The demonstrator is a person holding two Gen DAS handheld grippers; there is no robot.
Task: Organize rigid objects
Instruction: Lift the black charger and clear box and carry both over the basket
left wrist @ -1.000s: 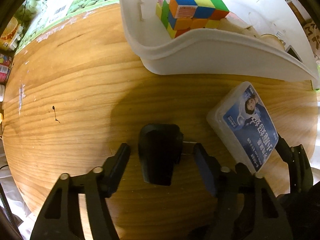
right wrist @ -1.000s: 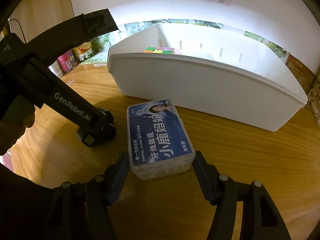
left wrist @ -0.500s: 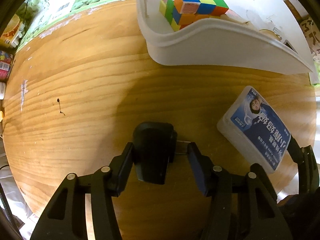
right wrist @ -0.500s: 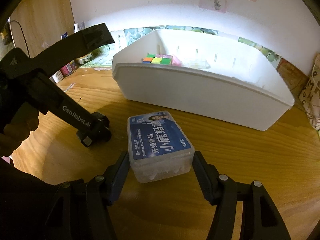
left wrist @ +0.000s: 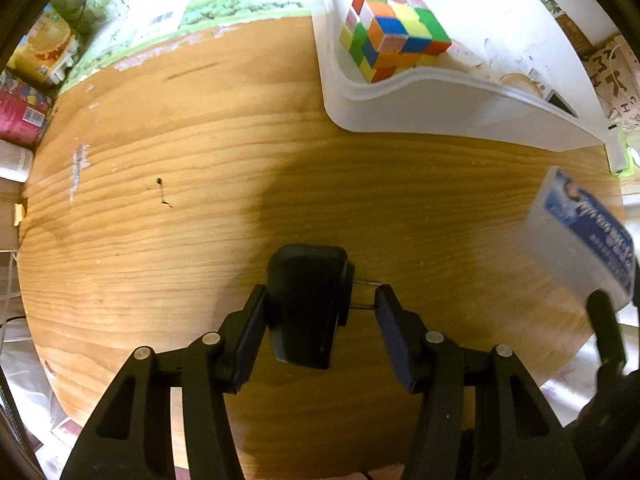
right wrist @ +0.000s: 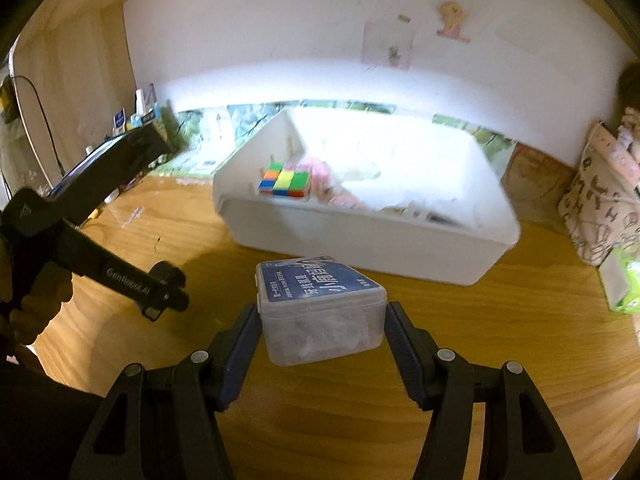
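Your right gripper (right wrist: 322,320) clamps the floss box (right wrist: 320,308) above the table (right wrist: 500,360), before the bin (right wrist: 360,240). Your left gripper (left wrist: 318,316) is part-open, left finger touching the black clip (left wrist: 306,304), right finger apart.

Glossy wood table (left wrist: 168,264) — translucent plastic box (right wrist: 322,312)

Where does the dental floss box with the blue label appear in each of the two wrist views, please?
Left wrist view: the dental floss box sits at the far right edge, blurred, over the table's right side.
Right wrist view: it is at lower centre, gripped between the right gripper's fingers.
Shared landmark: the white bin holding the colourful puzzle cube, beyond the box in both.
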